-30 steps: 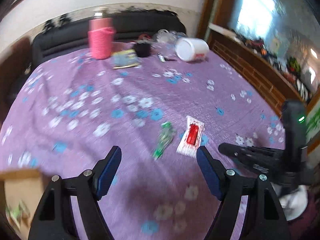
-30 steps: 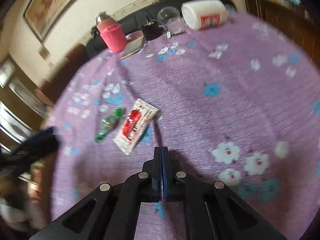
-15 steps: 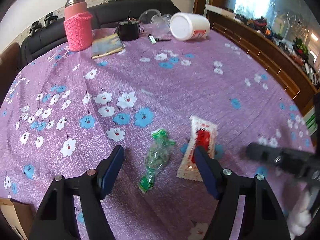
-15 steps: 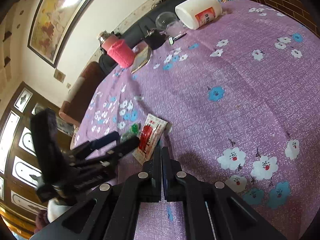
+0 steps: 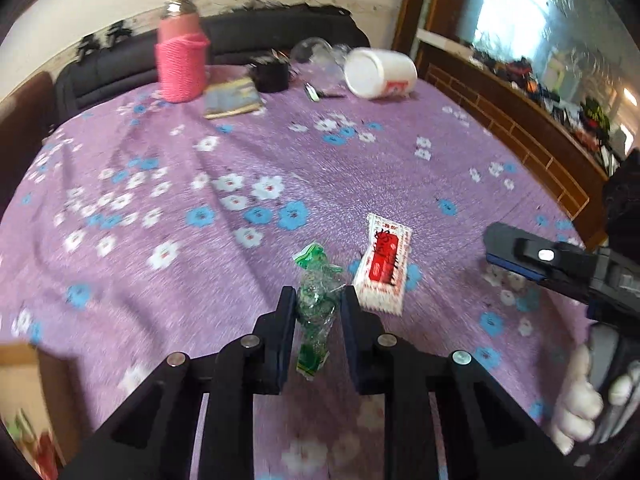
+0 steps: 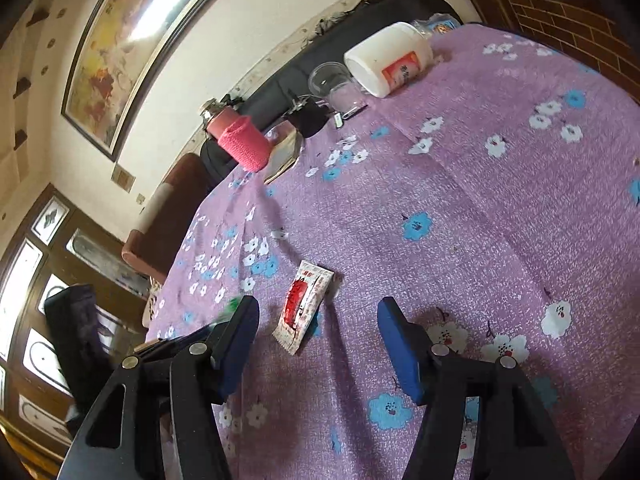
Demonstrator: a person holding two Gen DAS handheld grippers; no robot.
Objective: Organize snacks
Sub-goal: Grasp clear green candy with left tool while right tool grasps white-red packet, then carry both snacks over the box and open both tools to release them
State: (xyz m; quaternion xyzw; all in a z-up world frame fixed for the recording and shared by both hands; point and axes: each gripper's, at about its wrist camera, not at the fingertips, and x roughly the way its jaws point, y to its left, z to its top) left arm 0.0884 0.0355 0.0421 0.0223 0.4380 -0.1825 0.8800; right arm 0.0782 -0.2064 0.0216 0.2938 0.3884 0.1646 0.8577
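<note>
A green clear-wrapped snack [image 5: 316, 304] lies on the purple flowered tablecloth [image 5: 240, 160], and my left gripper [image 5: 318, 300] is shut on it, pads pressing both sides of the wrapper. Just right of it lies a white sachet with a red label [image 5: 383, 265]. In the right wrist view that sachet [image 6: 302, 306] lies ahead between the fingers of my right gripper [image 6: 318, 320], whose jaws are opening and touch nothing. The right gripper's dark body [image 5: 560, 268] enters the left wrist view from the right, held by a gloved hand [image 5: 580, 404].
At the table's far side stand a pink knit-covered bottle [image 5: 182, 50], a booklet [image 5: 232, 98], a black cup [image 5: 272, 74], a clear glass [image 6: 334, 80] and a white tub on its side [image 5: 378, 72]. A cardboard box [image 5: 24, 408] with snacks sits at the lower left.
My left gripper has closed onto the green snack, which lay loose between its wide fingers before. My right gripper, shut before, has opened around the red-label sachet's position.
</note>
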